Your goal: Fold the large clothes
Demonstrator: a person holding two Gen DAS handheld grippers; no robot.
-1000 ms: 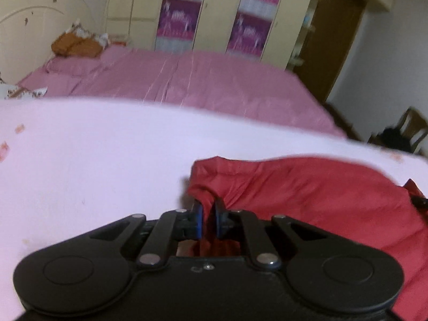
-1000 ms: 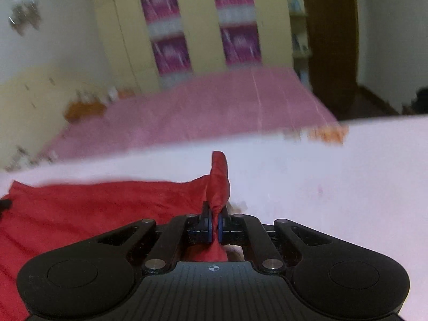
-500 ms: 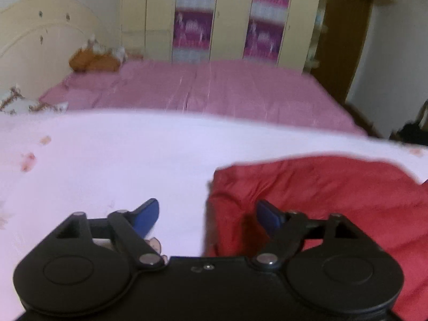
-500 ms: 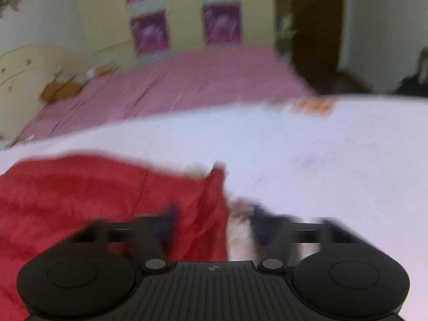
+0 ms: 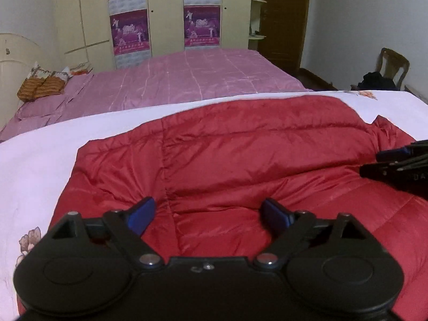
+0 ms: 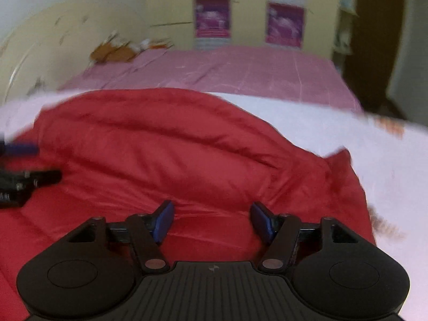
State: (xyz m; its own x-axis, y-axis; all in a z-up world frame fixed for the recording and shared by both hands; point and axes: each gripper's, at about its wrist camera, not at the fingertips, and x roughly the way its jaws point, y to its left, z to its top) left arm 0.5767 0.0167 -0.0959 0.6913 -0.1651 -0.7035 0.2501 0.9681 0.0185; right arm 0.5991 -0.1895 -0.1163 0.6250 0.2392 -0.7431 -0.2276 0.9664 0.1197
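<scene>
A red padded jacket (image 5: 240, 155) lies spread on a white flower-print sheet (image 5: 34, 165). My left gripper (image 5: 208, 204) hovers over its near left part; its jaws are opening, with only flat fabric below and nothing pinched. In the right wrist view, which is blurred, the jacket (image 6: 160, 147) fills the middle, on the sheet (image 6: 374, 160). My right gripper (image 6: 211, 207) is over the jacket's near right part, its jaws closing a little with the blue pads still apart and gripping nothing. Each gripper shows at the other view's edge: right gripper (image 5: 388, 160), left gripper (image 6: 24, 160).
Beyond the sheet lies a pink bed (image 5: 187, 80) with an orange-brown bundle (image 5: 40, 88) at its head. A cream wardrobe with purple posters (image 5: 128, 26) and a brown door (image 5: 283, 21) stand behind. A chair with dark clothes (image 5: 388, 72) is at the far right.
Both grippers let go of the red fabric they were pinching and opened. Each then moved inward over the jacket, which now lies flatter and fills both views.
</scene>
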